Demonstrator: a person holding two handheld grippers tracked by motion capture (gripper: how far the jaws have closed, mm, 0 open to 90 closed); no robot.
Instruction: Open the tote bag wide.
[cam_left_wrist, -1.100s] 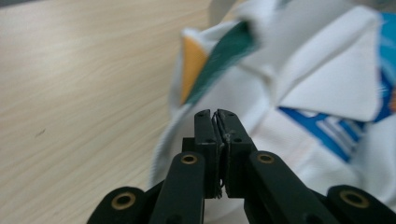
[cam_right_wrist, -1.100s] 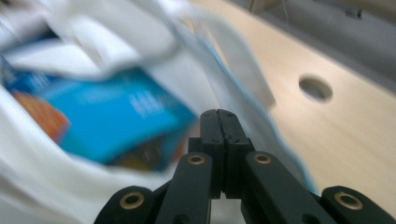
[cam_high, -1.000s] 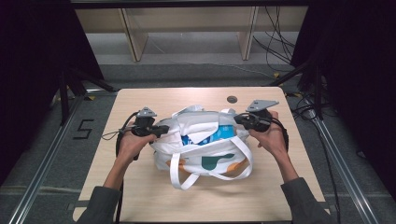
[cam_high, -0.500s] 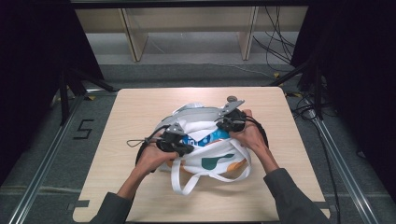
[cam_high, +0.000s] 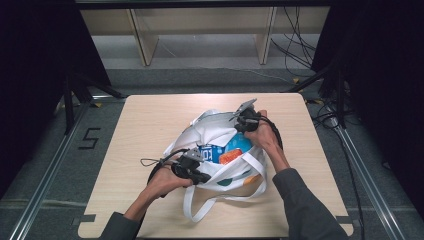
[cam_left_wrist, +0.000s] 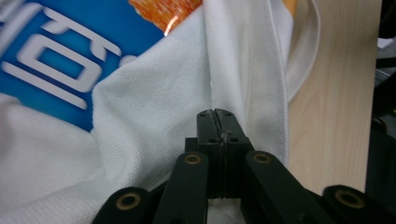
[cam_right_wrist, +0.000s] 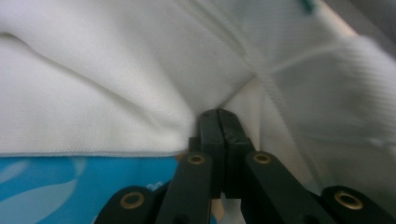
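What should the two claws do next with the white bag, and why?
Probably pull gently apart to widen the bag's mouth. The left claw and the right claw are each shut on a fold of its white cloth, at opposite sides of the opening. The blue packet and orange packet inside are partly covered by cloth, so more opening would likely free them.

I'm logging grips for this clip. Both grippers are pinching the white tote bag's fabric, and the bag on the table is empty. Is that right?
Not quite: the white tote bag is not empty. The high view shows a blue packet and an orange packet in its mouth. The rest holds: the left gripper and right gripper are each shut on its fabric.
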